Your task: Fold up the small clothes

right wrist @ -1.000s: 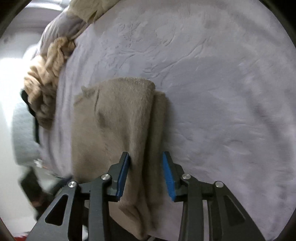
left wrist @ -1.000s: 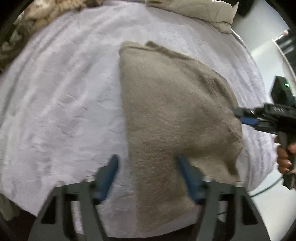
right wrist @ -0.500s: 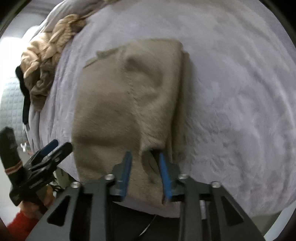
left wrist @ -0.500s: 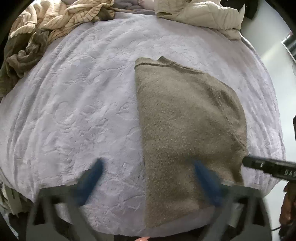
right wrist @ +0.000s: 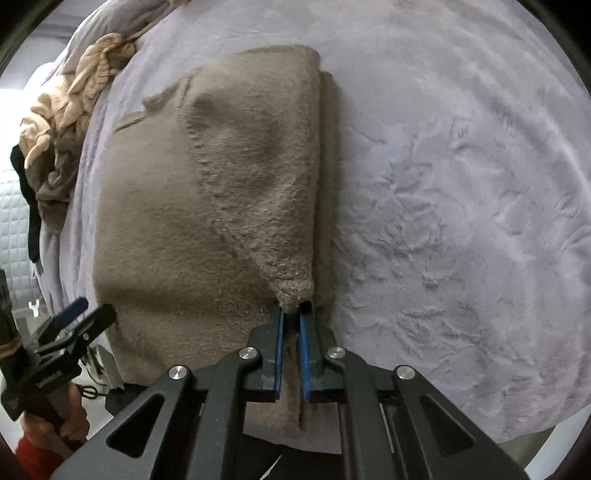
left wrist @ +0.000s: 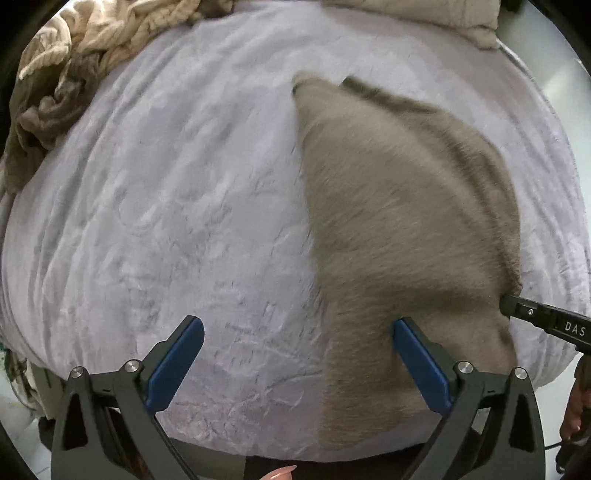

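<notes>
**Right gripper pinched on garment corner; left gripper spread wide**

The right gripper [right wrist: 291, 314] had its blue pads [right wrist: 277, 350] drawn nearly together, with a tip of the taupe fleece garment [right wrist: 192, 206] caught between them at the near right corner. A narrow gap remained between the pads, filled by fabric. The garment lay flat on the lavender bedspread [right wrist: 461, 184], its right side folded over in a thick double edge, its near end hanging slightly past the bed's edge.

The left gripper [left wrist: 295, 360] was spread wide, holding nothing. Its right pad [left wrist: 421, 365] sat over the garment's [left wrist: 399, 229] lower portion; whether it touched the fleece was unclear owing to motion blur. Its left pad [left wrist: 173, 362] was over bare bedspread [left wrist: 166, 221].

Left wrist view only: the right gripper's [left wrist: 511, 306] black tip at the garment's right edge, and a cream quilted cover [left wrist: 424, 18] at the far side. Right wrist view only: the folded seam detail and the left gripper [right wrist: 86, 314], held by a hand [right wrist: 70, 413] with a red sleeve. A pile of tan knitted clothes [left wrist: 74, 66] appeared in both views [right wrist: 74, 107].
</notes>
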`<act>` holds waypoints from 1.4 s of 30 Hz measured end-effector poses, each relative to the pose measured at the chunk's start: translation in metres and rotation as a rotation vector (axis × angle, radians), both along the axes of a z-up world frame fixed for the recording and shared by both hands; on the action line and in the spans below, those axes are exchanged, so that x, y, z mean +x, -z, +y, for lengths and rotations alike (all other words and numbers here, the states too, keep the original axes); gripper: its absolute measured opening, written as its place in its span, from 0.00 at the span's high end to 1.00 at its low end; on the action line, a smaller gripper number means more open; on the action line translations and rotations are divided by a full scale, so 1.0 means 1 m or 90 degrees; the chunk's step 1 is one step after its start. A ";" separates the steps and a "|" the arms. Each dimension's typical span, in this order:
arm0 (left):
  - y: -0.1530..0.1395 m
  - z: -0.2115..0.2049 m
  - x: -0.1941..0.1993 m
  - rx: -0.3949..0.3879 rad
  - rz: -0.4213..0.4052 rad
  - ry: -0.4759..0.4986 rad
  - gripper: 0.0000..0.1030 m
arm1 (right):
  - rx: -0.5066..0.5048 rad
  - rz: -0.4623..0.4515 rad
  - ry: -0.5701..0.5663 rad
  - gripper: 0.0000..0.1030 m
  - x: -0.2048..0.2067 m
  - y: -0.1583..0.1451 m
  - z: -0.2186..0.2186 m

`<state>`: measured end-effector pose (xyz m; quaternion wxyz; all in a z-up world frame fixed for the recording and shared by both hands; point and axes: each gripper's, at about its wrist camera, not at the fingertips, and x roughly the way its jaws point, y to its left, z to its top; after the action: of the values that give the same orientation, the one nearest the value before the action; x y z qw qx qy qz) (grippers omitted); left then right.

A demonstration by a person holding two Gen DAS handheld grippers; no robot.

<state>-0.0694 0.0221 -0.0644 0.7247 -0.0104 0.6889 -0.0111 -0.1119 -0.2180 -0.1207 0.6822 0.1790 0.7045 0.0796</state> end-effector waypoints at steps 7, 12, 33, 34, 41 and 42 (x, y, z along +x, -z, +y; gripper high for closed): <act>-0.005 0.000 -0.005 0.008 -0.003 0.011 0.00 | 0.015 0.003 0.008 0.92 -0.003 -0.014 -0.003; -0.018 0.000 -0.004 0.004 -0.013 0.014 0.00 | 0.013 -0.011 0.019 0.92 -0.014 -0.036 -0.014; -0.049 -0.002 0.013 -0.031 -0.004 0.011 0.00 | -0.060 -0.055 -0.003 0.00 0.001 -0.085 0.019; -0.050 -0.002 0.013 -0.037 -0.003 0.011 0.00 | -0.068 -0.061 -0.007 0.00 0.001 -0.087 0.021; -0.060 -0.006 0.018 0.000 -0.010 0.012 0.00 | -0.098 -0.060 -0.023 0.00 0.006 -0.097 0.028; -0.063 -0.006 0.020 0.003 -0.011 0.011 0.00 | -0.098 -0.058 -0.021 0.00 0.007 -0.098 0.028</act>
<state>-0.0499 0.0159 -0.0016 0.7308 -0.0032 0.6825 -0.0158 -0.1054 -0.1899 -0.0229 0.7236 0.1108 0.6798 0.0444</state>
